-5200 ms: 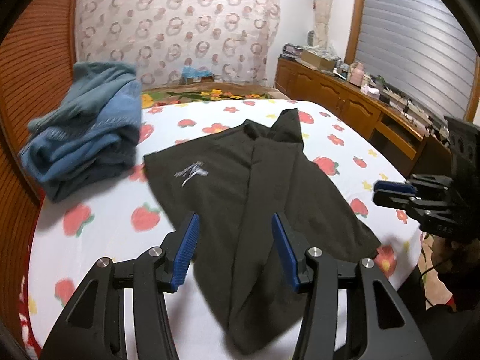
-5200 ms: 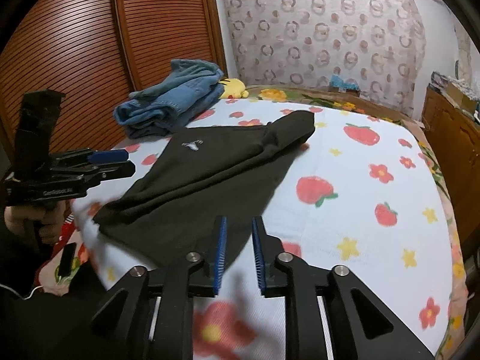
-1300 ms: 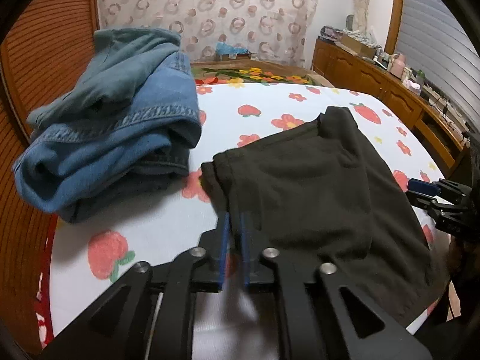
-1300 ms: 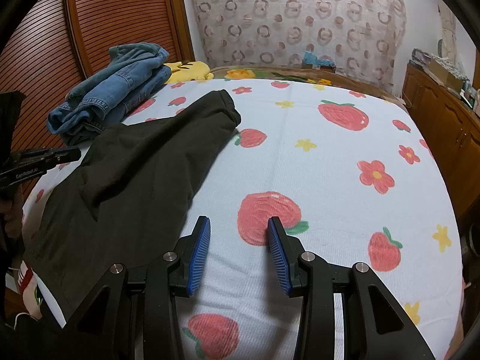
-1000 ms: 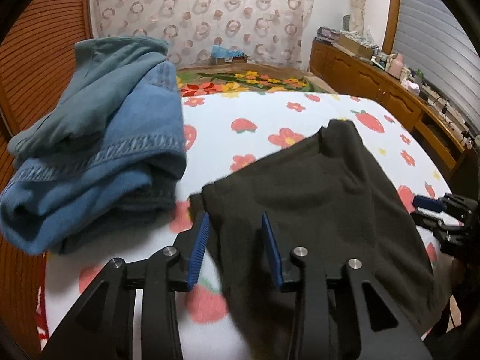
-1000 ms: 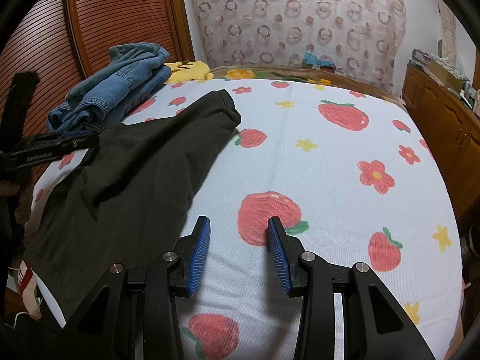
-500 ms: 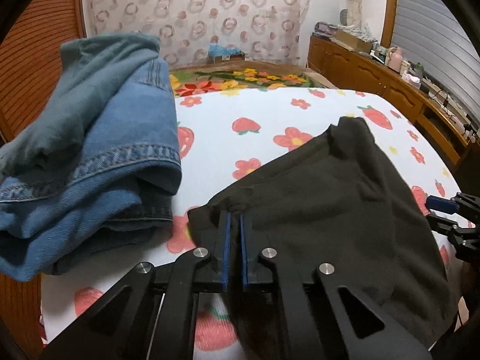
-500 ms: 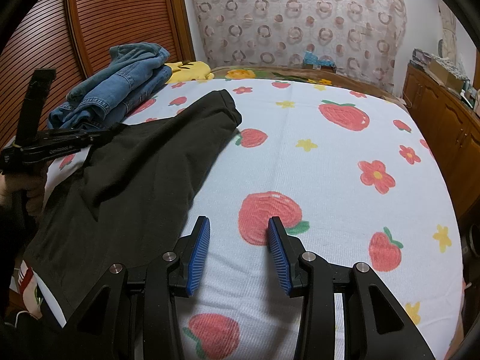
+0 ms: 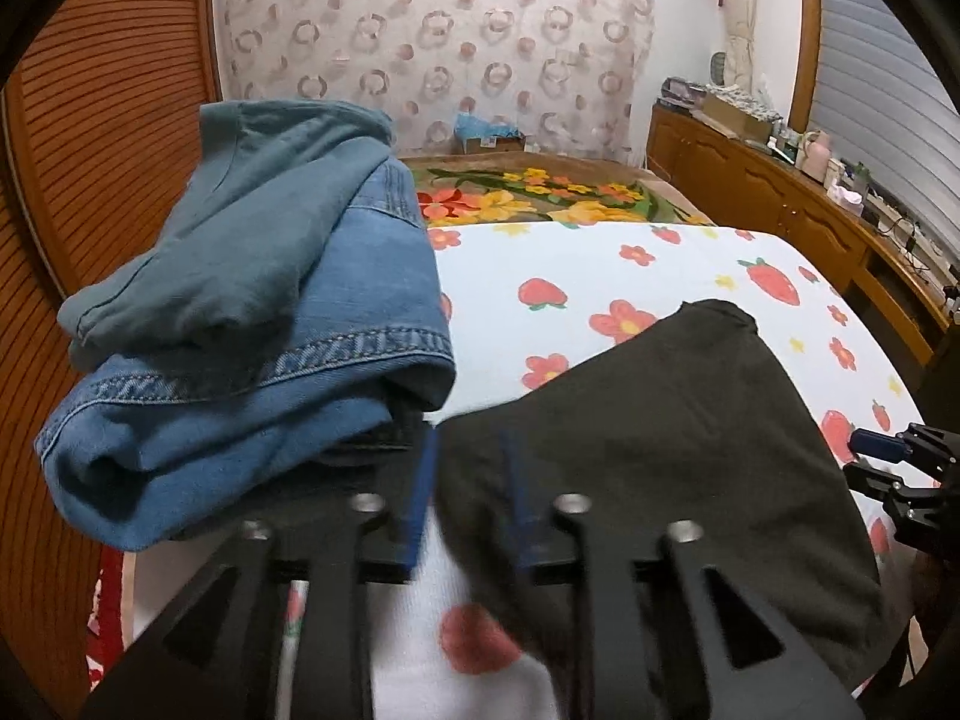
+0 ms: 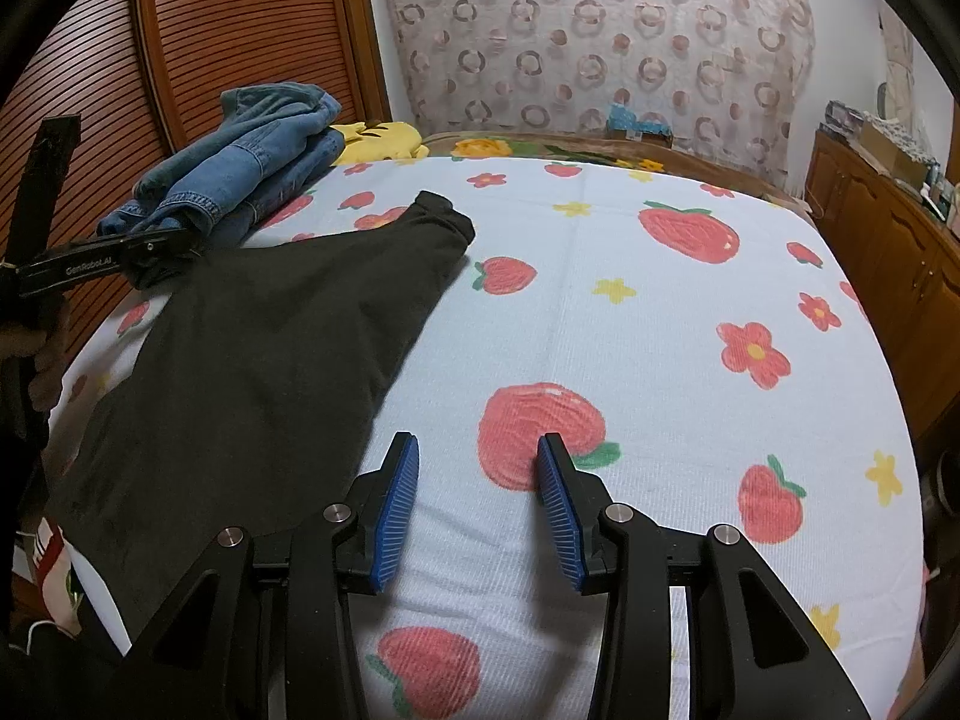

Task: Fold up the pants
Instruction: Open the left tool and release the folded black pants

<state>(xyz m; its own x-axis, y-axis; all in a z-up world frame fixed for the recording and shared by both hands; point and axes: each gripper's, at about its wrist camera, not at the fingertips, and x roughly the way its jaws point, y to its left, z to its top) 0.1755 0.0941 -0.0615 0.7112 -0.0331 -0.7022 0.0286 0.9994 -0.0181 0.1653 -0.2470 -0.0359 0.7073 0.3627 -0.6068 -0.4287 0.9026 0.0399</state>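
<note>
Two grippers hang over a bed [image 10: 660, 324] spread with a white sheet printed with strawberries and flowers. No box, basket or drawer with anything in it shows clearly; the only things on the sheet are clothes. Dark pants [image 10: 252, 360] lie spread flat along the left side of the bed, their far corner reaching toward the middle, their near end hanging over the bed's edge. Beside them, near the wooden slatted wall, sits a pile of blue jeans [image 9: 240, 324] with a yellow soft toy [image 10: 378, 141] behind it. The left gripper [image 9: 465, 495] hovers over the corner of the pants nearest the jeans; its blue pads are blurred and its jaws are opening, a fold of the dark cloth lying between them without being pinched. The right gripper [image 10: 477, 504] is held over bare sheet just to the right of the pants' edge, jaws moderately apart with nothing between them, a printed strawberry showing in the gap. A cabinet [image 9: 780, 210] cluttered with small things runs along the right wall.
</note>
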